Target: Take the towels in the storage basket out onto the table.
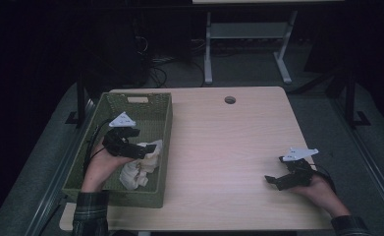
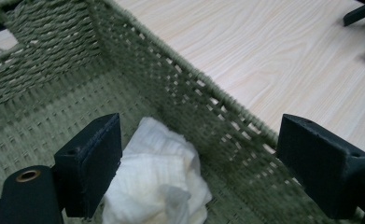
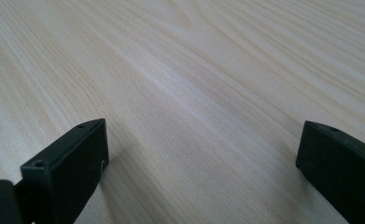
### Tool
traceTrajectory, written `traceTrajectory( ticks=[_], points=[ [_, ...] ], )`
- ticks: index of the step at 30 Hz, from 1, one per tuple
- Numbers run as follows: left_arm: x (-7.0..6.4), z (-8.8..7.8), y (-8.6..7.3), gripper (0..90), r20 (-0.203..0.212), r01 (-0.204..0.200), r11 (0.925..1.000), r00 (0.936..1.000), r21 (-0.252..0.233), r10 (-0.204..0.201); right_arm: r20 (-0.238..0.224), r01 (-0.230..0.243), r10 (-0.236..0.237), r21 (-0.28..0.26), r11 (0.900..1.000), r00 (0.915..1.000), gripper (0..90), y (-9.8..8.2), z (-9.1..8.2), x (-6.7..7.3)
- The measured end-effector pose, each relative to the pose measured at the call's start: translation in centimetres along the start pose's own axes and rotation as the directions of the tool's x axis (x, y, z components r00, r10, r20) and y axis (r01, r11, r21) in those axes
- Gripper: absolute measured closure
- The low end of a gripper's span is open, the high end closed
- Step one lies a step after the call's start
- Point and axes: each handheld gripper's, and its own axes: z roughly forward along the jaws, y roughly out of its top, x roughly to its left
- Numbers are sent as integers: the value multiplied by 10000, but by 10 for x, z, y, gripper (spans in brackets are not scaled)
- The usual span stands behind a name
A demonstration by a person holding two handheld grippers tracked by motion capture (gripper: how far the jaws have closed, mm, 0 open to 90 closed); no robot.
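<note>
Cloth (image 1: 139, 169) in basket (image 1: 162, 118); left gripper (image 1: 143, 148) above, jaws spread.

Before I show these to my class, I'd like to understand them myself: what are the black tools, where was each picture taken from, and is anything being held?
A person works at a wooden table with a hand-held gripper in each hand. The high view looks down from above. The other two pictures come from small cameras riding on the grippers, looking along their two black fingers.

The left gripper is inside a green woven basket, its fingers spread wide over a crumpled white cloth lying in the basket. It holds nothing.

The right gripper hovers low over bare table near the right edge, fingers apart, also holding nothing.
</note>
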Motion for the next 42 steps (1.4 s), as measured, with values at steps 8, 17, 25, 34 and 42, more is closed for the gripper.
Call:
traceTrajectory(
  ticks=[8,17,25,34,42],
  points=[
    [11,5,-13,140,-334,167,9973,9993,712,-144,2,3,-3,-2,10000,10000,18,0,0,0],
    [21,21,-27,140,-375,463,9883,9984,1456,-412,1,4,-4,2,10000,10000,18,0,0,0],
    [22,37,-37,139,-515,567,9732,9976,2231,-464,1,2,-2,2,10000,10000,18,0,0,0],
    [23,57,-47,137,-743,540,9416,9968,3323,-309,2,6,-6,-1,10000,10000,18,0,0,0],
    [24,63,-51,137,-632,785,9280,9962,3642,-595,5,1,-1,1,10000,10000,18,0,0,0]
  ],
)
